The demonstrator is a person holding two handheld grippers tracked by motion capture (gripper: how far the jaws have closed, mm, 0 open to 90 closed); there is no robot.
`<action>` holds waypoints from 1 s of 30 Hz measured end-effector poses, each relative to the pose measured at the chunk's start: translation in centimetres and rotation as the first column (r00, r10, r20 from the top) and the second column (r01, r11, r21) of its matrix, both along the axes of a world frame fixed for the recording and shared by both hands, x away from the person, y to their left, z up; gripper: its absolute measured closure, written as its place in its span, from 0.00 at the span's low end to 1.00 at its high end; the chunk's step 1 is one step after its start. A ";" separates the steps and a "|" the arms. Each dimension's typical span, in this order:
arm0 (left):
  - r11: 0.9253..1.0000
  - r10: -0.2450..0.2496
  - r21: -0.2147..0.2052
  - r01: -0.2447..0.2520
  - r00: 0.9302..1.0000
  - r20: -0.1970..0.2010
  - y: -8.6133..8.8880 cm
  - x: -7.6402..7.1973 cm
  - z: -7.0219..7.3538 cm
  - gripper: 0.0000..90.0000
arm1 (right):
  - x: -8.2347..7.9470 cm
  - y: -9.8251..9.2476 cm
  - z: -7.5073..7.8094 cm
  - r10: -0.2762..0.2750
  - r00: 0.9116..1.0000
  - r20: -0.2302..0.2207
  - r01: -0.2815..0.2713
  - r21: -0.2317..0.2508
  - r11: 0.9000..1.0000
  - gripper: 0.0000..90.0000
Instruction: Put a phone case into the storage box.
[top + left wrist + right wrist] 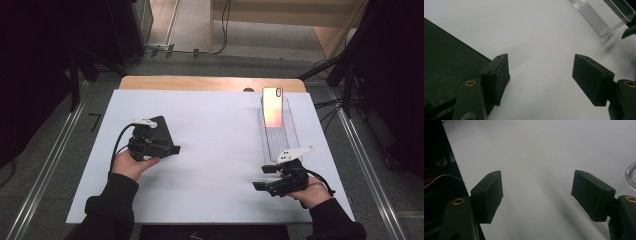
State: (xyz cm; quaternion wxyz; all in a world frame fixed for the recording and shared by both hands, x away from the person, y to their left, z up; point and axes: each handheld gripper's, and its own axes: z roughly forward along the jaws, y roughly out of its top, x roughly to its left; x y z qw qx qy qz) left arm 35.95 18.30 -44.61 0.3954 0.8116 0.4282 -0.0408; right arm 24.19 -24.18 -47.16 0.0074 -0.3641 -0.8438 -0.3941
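Observation:
A phone [272,106] with a glossy pink-orange back leans in a clear ribbed tray [280,142] at the table's right. A flat black slab [161,127] lies on the white table [215,150] at the left. My left gripper [170,145] hovers at the slab's near edge, pointing right. In the left gripper view its jaws [541,77] stand open over bare table, with the slab [446,57] under the left finger [496,75]. My right gripper [261,177] sits near the tray's front end, pointing left. Its jaws [537,192] are open with nothing between them.
The tray's ribbed floor [591,17] shows far off in the left gripper view, and its rim [630,173] sits right of the right gripper's finger. Metal rails [45,170] run along both sides of the table. The wooden table end [210,82] lies beyond the white sheet.

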 end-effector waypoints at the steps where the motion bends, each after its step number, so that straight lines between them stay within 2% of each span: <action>1: 1.000 0.009 0.002 -0.009 1.000 -0.007 -0.2 0.4 0.0 0.38 | 0.1 0.0 0.0 -0.004 1.000 -0.001 0.004 0.003 1.000 0.26; 4: 1.000 0.021 0.011 -0.021 1.000 0.021 -0.7 1.3 0.0 0.42 | 0.1 -0.1 0.0 0.001 1.000 0.000 -0.001 0.002 1.000 0.26; 7: 0.999 0.027 0.017 -0.027 1.000 0.012 -1.1 2.3 -0.3 0.45 | 0.2 -0.1 -0.1 0.010 1.000 0.000 -0.010 0.005 1.000 0.26; 10: 0.999 0.039 0.018 -0.039 0.999 -0.009 -1.4 3.3 -0.6 0.53 | 0.2 0.0 -0.1 0.016 1.000 0.000 -0.016 0.004 1.000 0.26; 12: 0.999 0.035 0.035 -0.034 0.999 -0.021 -1.7 3.8 -0.8 0.59 | 0.2 0.0 -0.1 0.018 1.000 0.003 -0.018 0.002 1.000 0.26; 14: 0.998 0.038 0.059 -0.038 0.999 -0.014 -1.9 4.1 -1.0 0.66 | 0.2 0.1 -0.1 0.020 1.000 0.003 -0.020 0.001 1.000 0.26; 16: 0.997 0.046 0.056 -0.045 0.999 -0.022 -1.9 4.4 -1.2 0.79 | 0.2 0.1 -0.1 0.020 1.000 0.003 -0.020 -0.002 1.000 0.26; 18: 0.998 0.034 0.052 -0.033 0.999 -0.019 -2.0 4.6 -1.5 1.00 | 0.2 0.1 -0.1 0.022 1.000 0.004 -0.022 -0.006 1.000 0.26; 20: 0.998 0.031 0.054 -0.028 0.999 -0.043 -2.0 5.0 -1.9 1.00 | 0.2 0.2 -0.1 0.020 1.000 0.003 -0.020 -0.007 1.000 0.26; 25: 0.994 0.021 0.109 -0.013 0.998 -0.067 -1.8 5.4 -3.3 1.00 | 0.2 0.2 -0.1 0.021 1.000 0.006 -0.021 -0.005 1.000 0.26; 30: 0.988 0.037 0.150 -0.023 0.995 -0.092 -1.4 5.5 -4.2 1.00 | 0.2 0.0 -0.1 0.018 1.000 0.005 -0.018 -0.004 1.000 0.26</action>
